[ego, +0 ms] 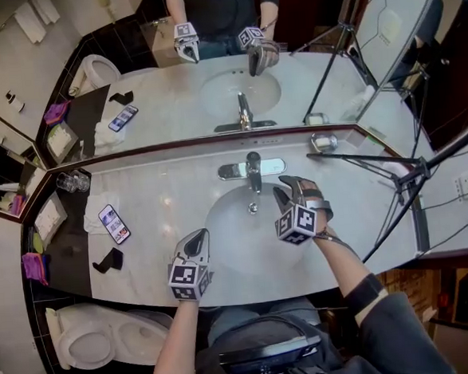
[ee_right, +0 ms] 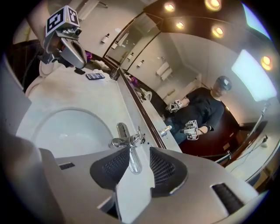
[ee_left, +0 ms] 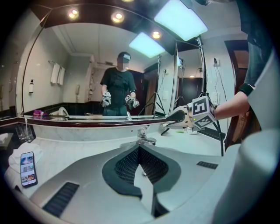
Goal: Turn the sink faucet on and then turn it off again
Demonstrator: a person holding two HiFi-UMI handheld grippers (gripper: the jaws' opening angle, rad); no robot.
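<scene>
The chrome faucet (ego: 253,171) stands behind the white basin (ego: 231,240), its lever in line with the spout; I see no water running. My right gripper (ego: 288,190) hovers over the basin's right side, just right of the spout, open. In the right gripper view the faucet (ee_right: 124,139) lies just beyond the parted jaws, nothing between the pads. My left gripper (ego: 198,239) hangs over the basin's near left rim, shut and empty. The left gripper view shows the faucet (ee_left: 143,136) well ahead and the right gripper (ee_left: 177,117) beside it.
A phone (ego: 114,223) lies on a white towel at the counter's left, with a black object (ego: 107,261) nearer me and glasses (ego: 74,182) by the mirror. A metal holder (ego: 324,142) and black tripod legs (ego: 393,171) occupy the right. A toilet (ego: 93,340) stands lower left.
</scene>
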